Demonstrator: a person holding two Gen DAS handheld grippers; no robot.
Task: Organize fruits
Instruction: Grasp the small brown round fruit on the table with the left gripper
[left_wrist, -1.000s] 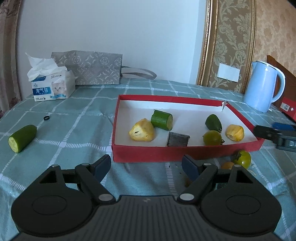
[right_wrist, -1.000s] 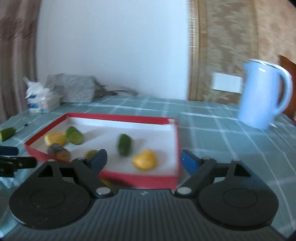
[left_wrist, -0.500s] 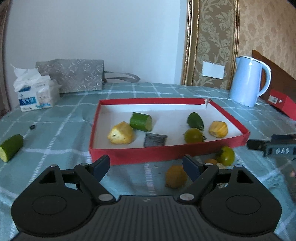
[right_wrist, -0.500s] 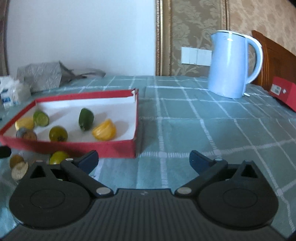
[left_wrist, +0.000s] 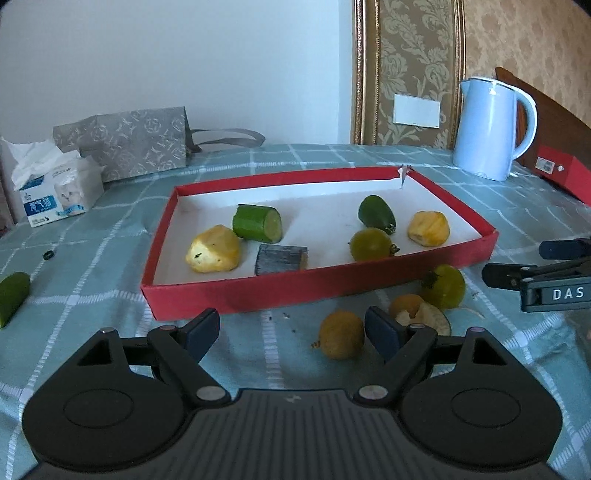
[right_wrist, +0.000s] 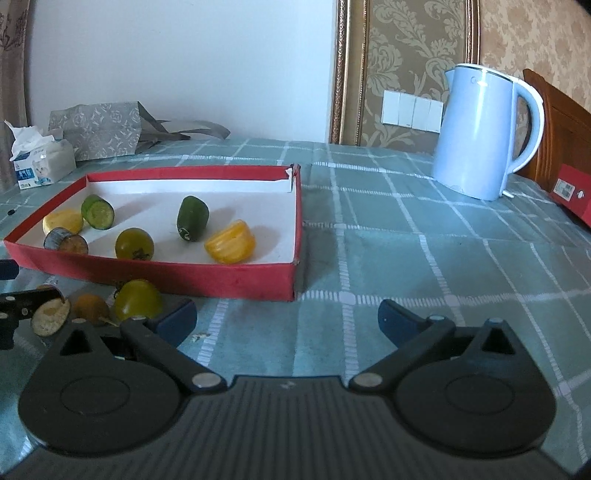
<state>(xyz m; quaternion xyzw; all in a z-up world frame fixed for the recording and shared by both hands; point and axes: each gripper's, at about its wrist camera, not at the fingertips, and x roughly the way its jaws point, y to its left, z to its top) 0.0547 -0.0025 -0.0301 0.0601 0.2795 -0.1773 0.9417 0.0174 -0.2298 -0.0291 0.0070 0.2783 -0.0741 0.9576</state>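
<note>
Left gripper fingers open, empty, lower centre, near loose fruit. Right gripper fingers just widened, empty, right of tray.

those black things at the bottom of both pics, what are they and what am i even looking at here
They are handheld grippers, one in each of a person's hands, not a robot arm. Each carries a wide-angle camera looking forward along its two fingers, so each picture shows its own gripper at the bottom.

One picture is from the left gripper, the other from the right gripper. Both are open and hold nothing; the right one's jaws have just been opening wider.

On the checked tablecloth sits a red tray with six fruit pieces in it. Outside, just in front of it, lie a green tomato, an orange fruit and two more pieces. Another green piece lies far left. Behind stand a blue kettle, a tissue box and a grey bag.
</note>
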